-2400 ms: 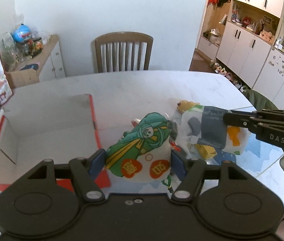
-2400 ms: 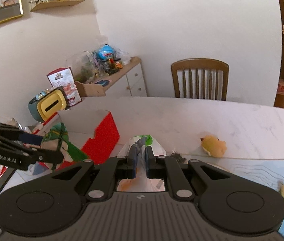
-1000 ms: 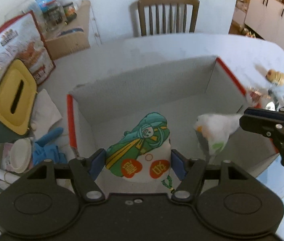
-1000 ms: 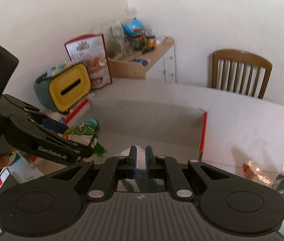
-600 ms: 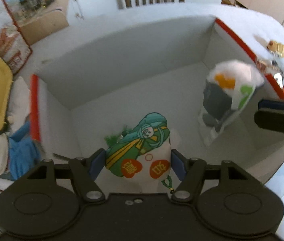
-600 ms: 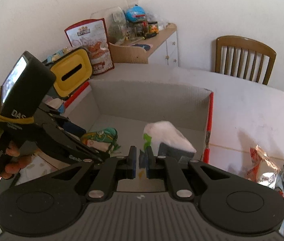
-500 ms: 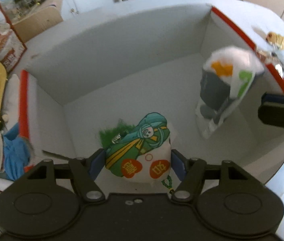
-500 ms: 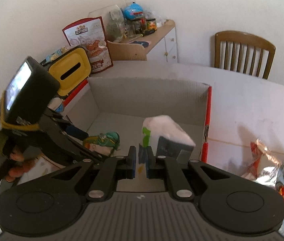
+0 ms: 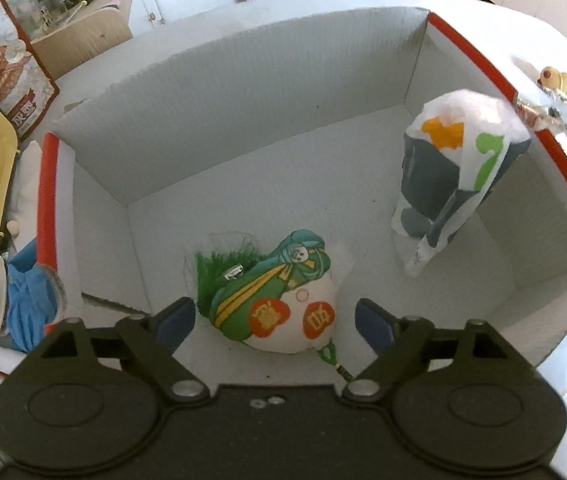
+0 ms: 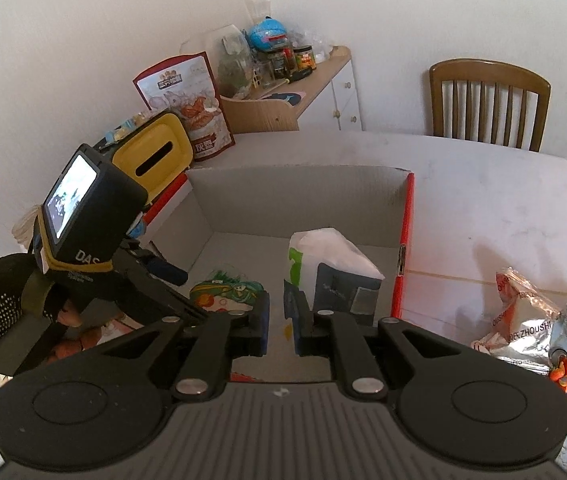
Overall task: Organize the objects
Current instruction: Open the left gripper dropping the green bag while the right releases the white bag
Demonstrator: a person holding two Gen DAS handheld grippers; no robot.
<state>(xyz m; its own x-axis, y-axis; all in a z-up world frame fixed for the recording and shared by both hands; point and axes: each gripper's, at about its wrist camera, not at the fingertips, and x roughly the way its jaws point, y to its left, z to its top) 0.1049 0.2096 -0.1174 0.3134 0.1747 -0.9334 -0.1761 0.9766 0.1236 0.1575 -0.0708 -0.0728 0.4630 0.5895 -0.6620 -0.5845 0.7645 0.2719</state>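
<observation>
Bright, even daylight, soft shadows on the table [image 10: 483,208] and inside the box [image 9: 243,92], strong fisheye bending at frame edges, slight blur on the white bag [image 9: 459,168], far-right clutter washed out.

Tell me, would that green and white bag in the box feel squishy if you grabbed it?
Probably. The green and white bag looks puffy and rounded, so it likely squashes. It lies flat on the box floor, so it shouldn't roll.
</observation>
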